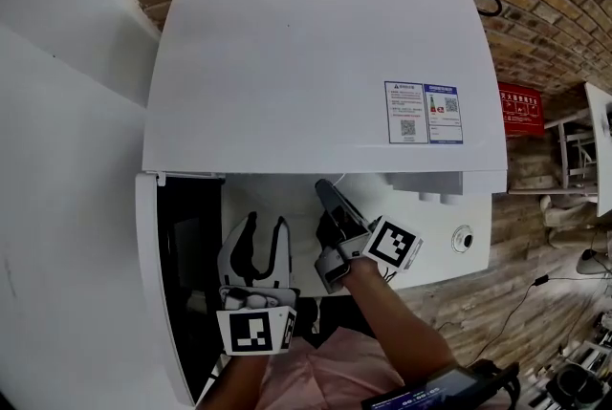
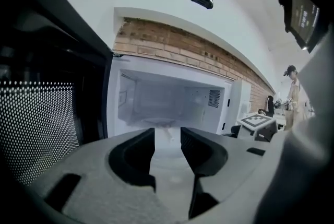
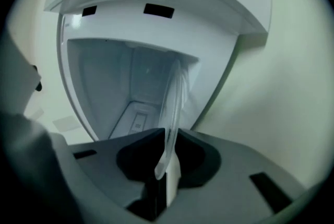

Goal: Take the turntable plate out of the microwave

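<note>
The clear round glass turntable plate is clamped by its rim between the fingers of the right gripper, judged only partly drawn from the open white microwave, while the fingers of the left gripper are held apart, empty.

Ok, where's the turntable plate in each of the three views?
Right gripper view: turntable plate edge-on at centre, clamped by the right gripper.
Left gripper view: probably the faint pale shape on the cavity floor, centre.
Head view: not visible, hidden under the microwave top.
Shared landmark: the white microwave.
</note>
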`<move>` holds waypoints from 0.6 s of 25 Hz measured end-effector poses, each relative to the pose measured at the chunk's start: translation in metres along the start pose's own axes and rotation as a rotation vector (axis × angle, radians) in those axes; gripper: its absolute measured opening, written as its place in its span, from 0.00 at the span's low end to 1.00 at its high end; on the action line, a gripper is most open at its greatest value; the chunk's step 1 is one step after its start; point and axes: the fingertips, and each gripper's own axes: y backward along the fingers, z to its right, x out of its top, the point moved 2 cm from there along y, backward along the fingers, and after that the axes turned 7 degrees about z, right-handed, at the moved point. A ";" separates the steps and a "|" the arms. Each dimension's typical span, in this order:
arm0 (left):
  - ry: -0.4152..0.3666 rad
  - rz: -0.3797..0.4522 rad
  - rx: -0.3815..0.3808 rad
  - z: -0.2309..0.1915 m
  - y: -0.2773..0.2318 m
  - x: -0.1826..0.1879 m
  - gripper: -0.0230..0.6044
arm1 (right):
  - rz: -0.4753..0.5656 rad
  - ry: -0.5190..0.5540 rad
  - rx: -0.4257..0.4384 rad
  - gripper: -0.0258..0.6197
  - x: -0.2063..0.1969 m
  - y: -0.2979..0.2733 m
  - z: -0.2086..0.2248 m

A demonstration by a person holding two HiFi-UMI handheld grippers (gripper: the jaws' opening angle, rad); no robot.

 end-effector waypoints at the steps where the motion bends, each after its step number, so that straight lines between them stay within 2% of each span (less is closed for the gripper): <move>1: 0.001 0.001 0.001 0.000 0.001 0.000 0.29 | 0.001 -0.008 0.004 0.14 -0.005 0.005 0.000; 7: -0.003 0.017 -0.003 0.000 0.002 0.006 0.30 | 0.019 -0.011 0.064 0.14 -0.020 0.024 -0.004; 11: -0.006 0.017 -0.003 -0.001 0.000 0.006 0.29 | 0.026 -0.014 0.135 0.28 -0.010 0.009 -0.004; 15: -0.002 0.007 0.009 -0.007 -0.002 0.004 0.29 | 0.018 -0.052 0.139 0.32 0.001 -0.008 0.006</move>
